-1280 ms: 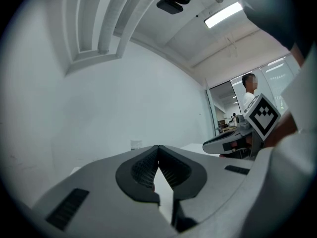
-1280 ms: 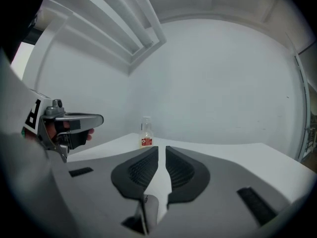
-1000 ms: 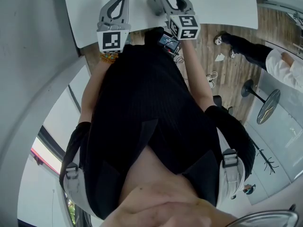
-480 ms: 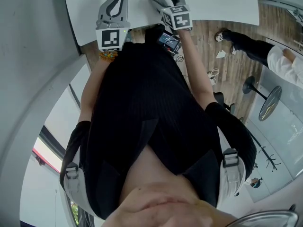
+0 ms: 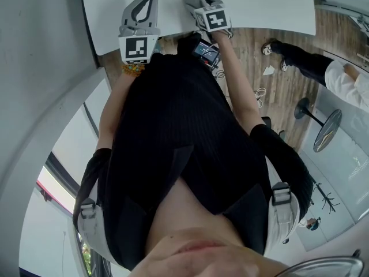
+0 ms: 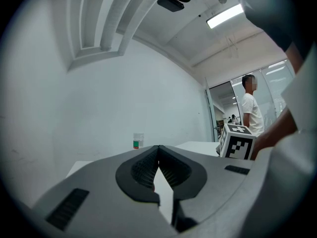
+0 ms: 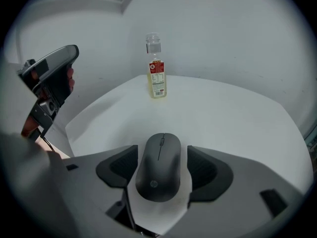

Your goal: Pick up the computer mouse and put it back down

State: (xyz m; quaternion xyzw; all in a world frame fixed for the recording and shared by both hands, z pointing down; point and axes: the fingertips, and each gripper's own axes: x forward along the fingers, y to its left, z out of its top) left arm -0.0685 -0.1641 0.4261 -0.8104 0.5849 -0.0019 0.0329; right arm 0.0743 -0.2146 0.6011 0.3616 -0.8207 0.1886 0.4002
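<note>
1. While straddling the mouse, flat on the desk at lower centre, just spread right tool wide, pads clear, for grabbing.
2. Holds left tool closed, empty, aside.

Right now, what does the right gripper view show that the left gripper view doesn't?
Only the right gripper view: the mouse lying on the table between the right gripper's tongs, which have just been opening, and a bottle standing behind it. Only the left gripper view: a person in a white shirt in the background and a ceiling light. Both: the white table and the white wall.
</note>
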